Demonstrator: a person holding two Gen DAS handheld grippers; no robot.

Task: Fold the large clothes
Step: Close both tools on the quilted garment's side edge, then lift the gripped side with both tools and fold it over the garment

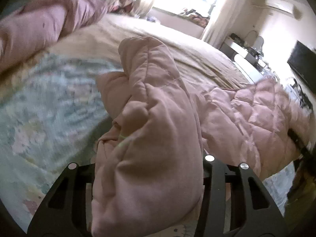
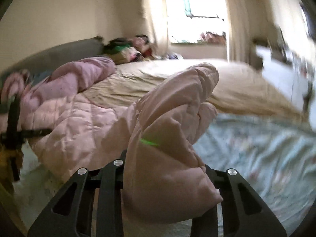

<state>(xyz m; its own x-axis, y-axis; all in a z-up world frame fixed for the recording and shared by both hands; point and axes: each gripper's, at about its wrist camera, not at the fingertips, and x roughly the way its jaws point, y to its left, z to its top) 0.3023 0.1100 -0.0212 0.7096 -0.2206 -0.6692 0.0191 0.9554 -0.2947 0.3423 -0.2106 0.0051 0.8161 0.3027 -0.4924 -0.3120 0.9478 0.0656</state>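
Note:
A pink quilted comforter (image 1: pixel 154 118) lies bunched across the bed, over a pale blue floral sheet (image 1: pixel 39 98). In the left wrist view my left gripper (image 1: pixel 148 177) is shut on a thick fold of it, which bulges up between the black fingers (image 1: pixel 213 177). My right gripper (image 2: pixel 162 177) is shut on another puffy corner of the same comforter (image 2: pixel 167 118), lifted off the floral sheet (image 2: pixel 256 148). The rest of the quilt trails to the left in the right wrist view, and to the right in the left wrist view. Both pictures are blurred.
A beige sheet (image 2: pixel 158 75) covers the far half of the bed. A mauve blanket (image 2: pixel 85 73) is heaped along the headboard side, with a pile of clothes (image 2: pixel 122 49) behind it. A bright window (image 2: pixel 193 9) with curtains is at the back. A dark screen (image 1: pixel 302 63) stands at the right.

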